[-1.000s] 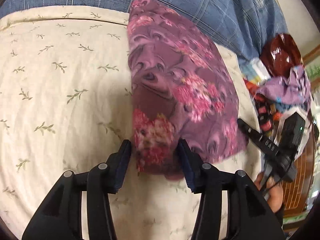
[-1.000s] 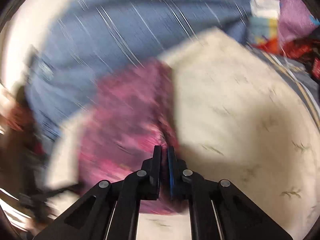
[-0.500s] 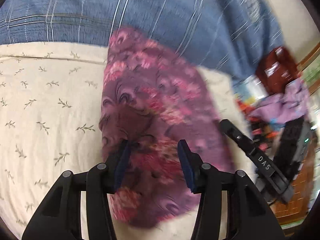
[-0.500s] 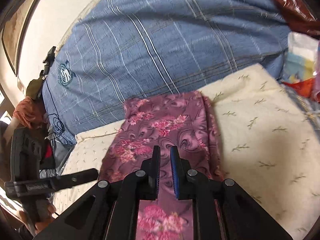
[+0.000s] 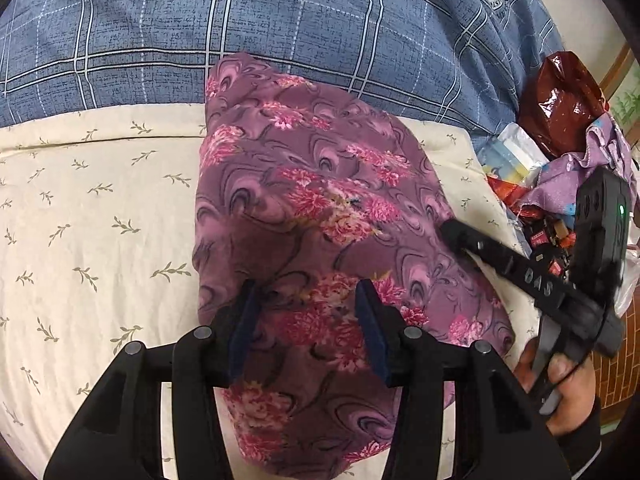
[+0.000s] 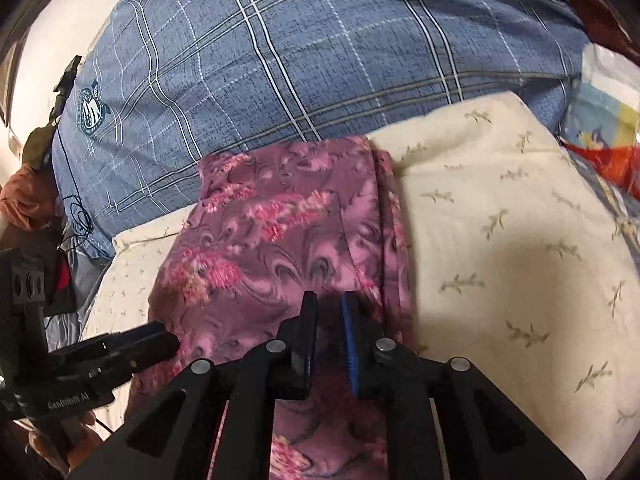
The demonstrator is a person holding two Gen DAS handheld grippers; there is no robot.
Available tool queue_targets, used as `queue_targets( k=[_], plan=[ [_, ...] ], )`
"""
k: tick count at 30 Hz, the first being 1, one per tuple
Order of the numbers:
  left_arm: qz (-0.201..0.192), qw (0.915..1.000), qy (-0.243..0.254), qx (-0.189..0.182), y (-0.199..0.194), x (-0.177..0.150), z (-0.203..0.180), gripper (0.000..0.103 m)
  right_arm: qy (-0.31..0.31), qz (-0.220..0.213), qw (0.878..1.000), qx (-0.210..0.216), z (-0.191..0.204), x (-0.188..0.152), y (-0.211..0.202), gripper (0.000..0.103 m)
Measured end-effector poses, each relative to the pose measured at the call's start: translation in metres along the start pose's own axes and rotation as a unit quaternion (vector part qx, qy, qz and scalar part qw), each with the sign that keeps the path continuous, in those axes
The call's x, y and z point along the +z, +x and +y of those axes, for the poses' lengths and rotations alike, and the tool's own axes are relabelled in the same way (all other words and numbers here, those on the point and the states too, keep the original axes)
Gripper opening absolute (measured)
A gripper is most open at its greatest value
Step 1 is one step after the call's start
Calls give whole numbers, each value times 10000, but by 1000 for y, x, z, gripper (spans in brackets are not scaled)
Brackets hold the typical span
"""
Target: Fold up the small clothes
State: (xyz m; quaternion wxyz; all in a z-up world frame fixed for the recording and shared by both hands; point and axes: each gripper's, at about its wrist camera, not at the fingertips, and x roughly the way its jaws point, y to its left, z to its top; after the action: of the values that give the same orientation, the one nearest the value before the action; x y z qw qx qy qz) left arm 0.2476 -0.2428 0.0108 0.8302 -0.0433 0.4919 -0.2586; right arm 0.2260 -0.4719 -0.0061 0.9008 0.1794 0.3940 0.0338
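A purple floral garment (image 5: 312, 216) lies folded in a long strip on the cream leaf-print pad (image 5: 100, 220). It also shows in the right wrist view (image 6: 280, 248). My left gripper (image 5: 306, 304) is open, its jaws wide apart just over the near part of the cloth, holding nothing. My right gripper (image 6: 329, 312) hovers over the cloth with its jaws a narrow gap apart and nothing between them; in the left wrist view its fingertip (image 5: 456, 234) rests at the garment's right edge.
The person's blue plaid shirt (image 5: 280, 20) fills the far side. A heap of clothes and packets (image 5: 560, 152) with a dark red bag (image 5: 564, 96) lies to the right of the pad. The cream pad (image 6: 520, 260) extends right of the garment.
The left gripper let the garment's end drop and moved forward over the cloth. The right gripper opened slightly and settled over the now flat, folded garment.
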Motion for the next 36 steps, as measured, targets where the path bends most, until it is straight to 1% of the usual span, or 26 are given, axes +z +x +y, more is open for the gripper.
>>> queue_targets(
  k=[3,5,6,8,9,11,12,13,14,16,17,18,19,20,22,23,24,26,27,28,30,31,32,33,34,36],
  plan=[
    [-167,9988,-316,-322,-12,17,16,47,280,-161,9995,75,-9,17,2,29],
    [-355,9971,-612,-273,-19,34,34,48,589,-205,9980,77,-19,29,7,35],
    [-351,9966,-704,-254,-17,42,41,51,798,-186,9966,62,-27,35,13,37],
    [-35,9956,-897,-278,-1,57,55,53,1026,-115,9946,74,-34,43,26,39],
    [180,9937,-1035,-379,11,63,60,53,1161,13,9931,159,-37,47,37,40],
    [434,9911,-1180,-440,27,69,64,53,1268,221,9916,164,-38,51,54,40],
    [463,9917,-1135,-391,33,71,63,53,1221,268,9920,184,-34,53,60,34],
    [417,9931,-1052,-315,35,72,60,53,989,203,9944,308,-26,56,61,15],
    [319,9949,-938,-193,37,73,57,53,693,-3,9971,298,-19,59,55,8],
    [311,9955,-892,29,48,73,57,54,705,-175,9971,210,-23,60,52,8],
    [490,9940,-976,26,61,72,61,54,865,-40,9962,-19,-34,59,59,7],
    [444,9934,-1057,-32,63,71,65,55,951,135,9949,-298,-43,57,66,4],
    [382,9935,-1070,-38,59,72,65,54,1077,207,9937,-247,-52,54,69,1],
    [461,9934,-1053,-36,57,72,65,54,1237,115,9922,-74,-57,53,64,2],
    [477,9932,-1043,-182,46,67,71,54,1424,-132,9897,25,-64,50,44,14],
    [487,9928,-1070,-245,42,64,75,54,1476,-168,9888,112,-68,47,36,14],
    [507,9909,-1182,-397,36,59,81,54,1542,-156,9874,333,-74,43,27,15],
    [525,9853,-1423,-786,27,48,91,54,1626,-120,9851,555,-82,33,16,22],
    [551,9823,-1516,-947,25,42,94,54,1646,-58,9840,685,-84,26,13,33],
    [577,9796,-1590,-1087,24,35,95,54,1653,34,9828,820,-85,18,12,40],
    [683,9753,-1659,-1286,27,24,90,54,1632,233,9801,1104,-82,6,16,41],
    [755,9736,-1641,-1392,29,20,85,56,1629,393,9762,1376,-77,2,22,42],
    [806,9729,-1597,-1468,31,18,78,58,1615,517,9727,1582,-72,-2,27,42],
    [819,9738,-1524,-1479,32,17,71,66,1513,488,9730,1675,-64,-5,29,43],
    [792,9762,-1427,-1426,31,19,65,71,1441,443,9736,1717,-58,-6,28,48],
    [812,9794,-1322,-1292,27,17,59,71,1461,358,9725,1781,-55,-6,27,51]
  ],
)
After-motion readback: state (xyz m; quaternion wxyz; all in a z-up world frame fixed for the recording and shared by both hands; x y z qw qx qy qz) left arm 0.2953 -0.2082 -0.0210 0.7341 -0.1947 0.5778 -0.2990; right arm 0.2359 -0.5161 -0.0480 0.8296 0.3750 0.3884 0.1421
